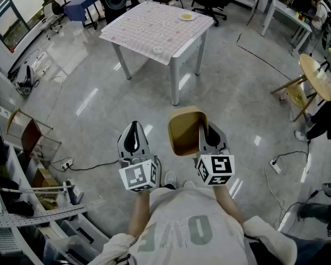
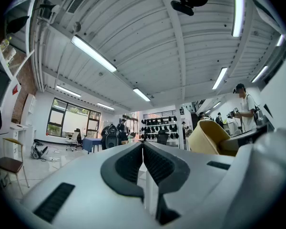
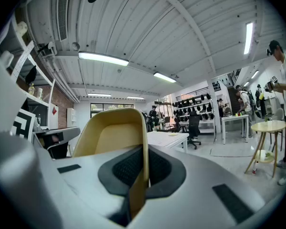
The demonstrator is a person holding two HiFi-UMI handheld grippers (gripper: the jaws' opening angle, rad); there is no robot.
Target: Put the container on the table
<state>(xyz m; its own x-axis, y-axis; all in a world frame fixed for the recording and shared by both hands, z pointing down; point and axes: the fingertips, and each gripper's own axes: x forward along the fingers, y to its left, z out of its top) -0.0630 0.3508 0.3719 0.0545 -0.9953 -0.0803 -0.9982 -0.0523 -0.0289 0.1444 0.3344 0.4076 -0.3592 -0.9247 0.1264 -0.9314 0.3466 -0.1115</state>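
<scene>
Well short of the table, right gripper clamps the tan container by its wall, left gripper closed and empty; looks like carry step, next needs walking up and lowering it onto the top

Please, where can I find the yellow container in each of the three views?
Head view: the yellow container is near the centre, slightly right.
Left gripper view: it is right of centre, at mid-height.
Right gripper view: it is left of centre, its wall between the fingers.
Shared landmark: the wall rack of dark items, in both gripper views only.
</scene>
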